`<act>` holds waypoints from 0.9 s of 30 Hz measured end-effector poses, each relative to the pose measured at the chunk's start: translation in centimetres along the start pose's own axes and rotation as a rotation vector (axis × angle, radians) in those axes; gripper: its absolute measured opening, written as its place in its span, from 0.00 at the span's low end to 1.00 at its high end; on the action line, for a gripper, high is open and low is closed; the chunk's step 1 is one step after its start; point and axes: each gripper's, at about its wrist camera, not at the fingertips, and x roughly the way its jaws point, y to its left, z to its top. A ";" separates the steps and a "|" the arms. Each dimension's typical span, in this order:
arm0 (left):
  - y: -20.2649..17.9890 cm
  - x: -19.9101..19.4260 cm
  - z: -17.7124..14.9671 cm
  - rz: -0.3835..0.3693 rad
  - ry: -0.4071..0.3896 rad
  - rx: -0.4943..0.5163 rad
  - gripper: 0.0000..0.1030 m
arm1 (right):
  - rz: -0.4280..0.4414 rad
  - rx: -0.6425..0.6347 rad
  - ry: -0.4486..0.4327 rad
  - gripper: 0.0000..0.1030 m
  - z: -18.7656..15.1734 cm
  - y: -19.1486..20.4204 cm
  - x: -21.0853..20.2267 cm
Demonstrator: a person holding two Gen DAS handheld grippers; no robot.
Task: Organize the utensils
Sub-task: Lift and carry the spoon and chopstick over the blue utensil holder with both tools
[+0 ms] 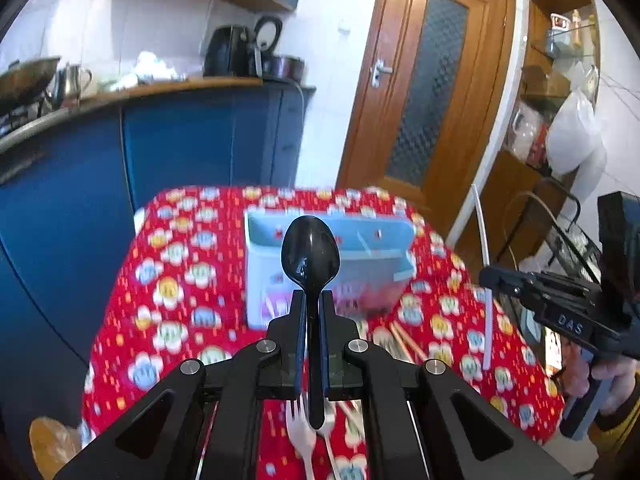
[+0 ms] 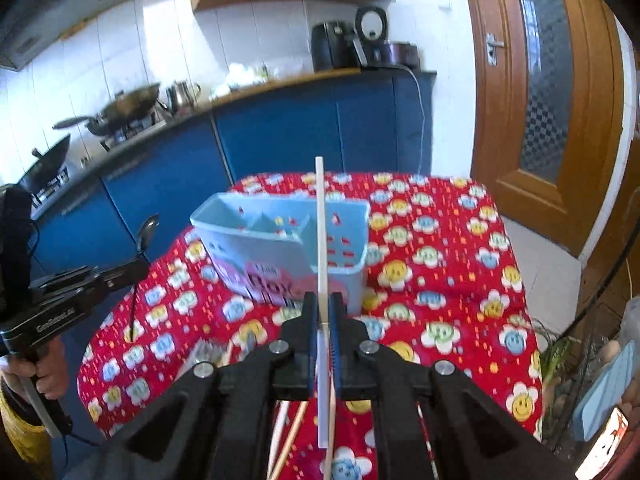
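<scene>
My left gripper is shut on a black plastic spoon, bowl pointing up, held above the table in front of the light blue utensil box. My right gripper is shut on a white chopstick that stands upright in front of the same box. The box has several compartments and stands on the red flowered tablecloth. The left gripper with its spoon shows at the left of the right wrist view. The right gripper shows at the right of the left wrist view.
White plastic forks and wooden chopsticks lie on the cloth below the grippers. More chopsticks lie under the right gripper. Blue kitchen cabinets stand behind the table and a wooden door is to the right.
</scene>
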 end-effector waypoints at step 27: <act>1.9 9.8 4.0 0.151 -0.328 -0.006 0.05 | 0.039 0.020 -0.298 0.07 6.1 -1.7 7.2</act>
